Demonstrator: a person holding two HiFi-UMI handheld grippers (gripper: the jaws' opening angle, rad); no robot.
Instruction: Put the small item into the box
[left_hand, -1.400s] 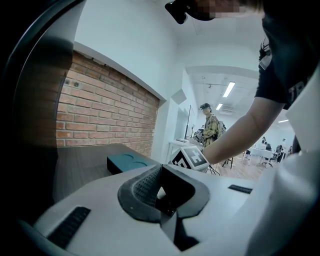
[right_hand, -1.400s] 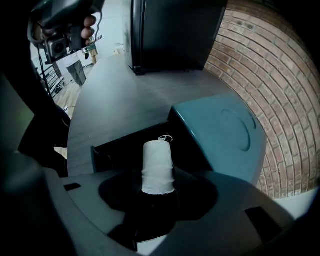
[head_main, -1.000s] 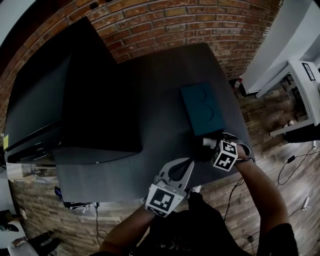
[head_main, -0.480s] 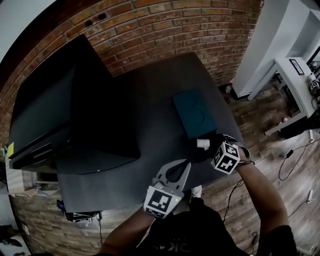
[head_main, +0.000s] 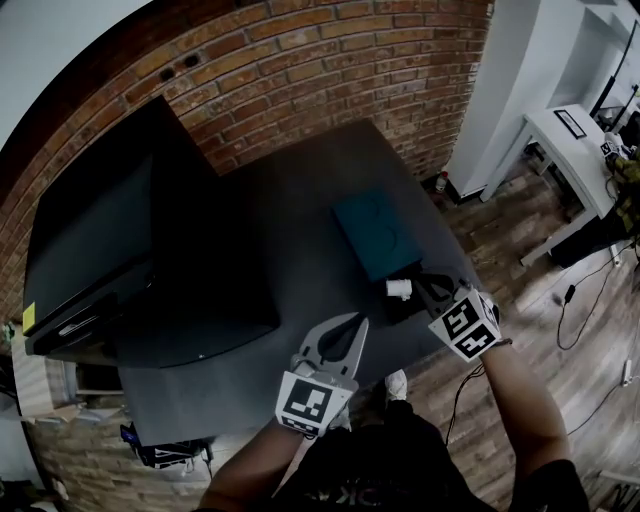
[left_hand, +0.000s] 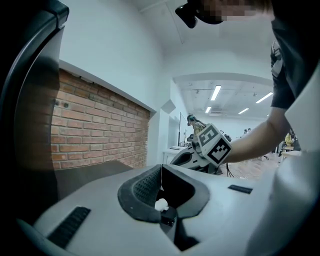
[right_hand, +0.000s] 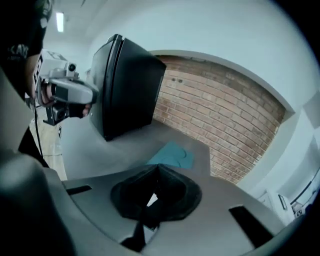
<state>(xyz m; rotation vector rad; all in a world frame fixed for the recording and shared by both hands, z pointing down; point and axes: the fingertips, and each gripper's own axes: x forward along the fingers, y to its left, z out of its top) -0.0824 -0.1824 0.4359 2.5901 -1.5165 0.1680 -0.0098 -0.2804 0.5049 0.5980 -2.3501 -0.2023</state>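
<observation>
Right gripper (right_hand: 158, 168) has come up and back from the item (head_main: 398, 289) since a second ago. Its marker cube, then right beside the item, now sits out past the table (head_main: 300, 205) edge. Jaws have just been closing, from wide apart to fully together, with nothing between them; a pale sliver shows through the hollow behind the tips, identity unclear. Left gripper (left_hand: 161, 166): little changed, jaws together at the tips, holding nothing I can name; one white speck low in its hollow, cannot tell what. Item: small, white, lying on the table just beside the near edge of the box (head_main: 375, 232), outside it, gripped by neither. Box: teal, flat, top looks closed, no opening seen. Progress, as judged: nothing done yet. Left to do: pick up the item, probably open the box, place the item inside. Count: two grippers, one item, one box, one table, one big black object (head_main: 120, 235) on the table's left side.
</observation>
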